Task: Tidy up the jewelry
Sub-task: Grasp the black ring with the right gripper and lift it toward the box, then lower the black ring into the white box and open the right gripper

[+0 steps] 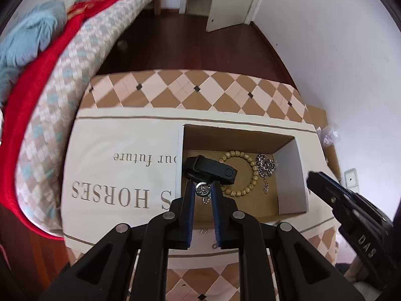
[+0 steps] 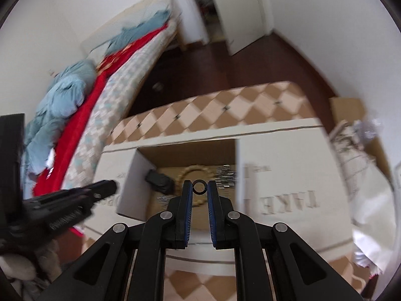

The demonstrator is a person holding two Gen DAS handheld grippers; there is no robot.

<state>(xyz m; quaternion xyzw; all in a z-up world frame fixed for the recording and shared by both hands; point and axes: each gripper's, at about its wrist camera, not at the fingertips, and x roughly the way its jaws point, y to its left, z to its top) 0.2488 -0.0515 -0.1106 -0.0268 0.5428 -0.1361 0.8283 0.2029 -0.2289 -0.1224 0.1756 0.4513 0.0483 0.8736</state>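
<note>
My left gripper (image 1: 203,187) is shut on a small round silver pendant (image 1: 203,190), whose short chain hangs below it. It hovers above the near left part of a cut-out compartment (image 1: 290,175) in a white printed box (image 1: 112,175). In the compartment lie a black strap-like object (image 1: 213,170), a wooden bead bracelet (image 1: 255,173) and a silver chain (image 1: 265,166). My right gripper (image 2: 199,188) is shut on a small black ring (image 2: 199,181) above the same compartment (image 2: 132,175). Its view is blurred. Each gripper shows in the other's view: right gripper (image 1: 312,175), left gripper (image 2: 110,186).
The box lies on a brown-and-cream diamond-patterned surface (image 1: 175,90). A bed with red and blue bedding (image 1: 37,75) stands close on the left. Beyond are dark wooden floor (image 1: 188,45) and an open door (image 1: 230,0). Crumpled plastic wrap (image 2: 356,138) lies right of the box.
</note>
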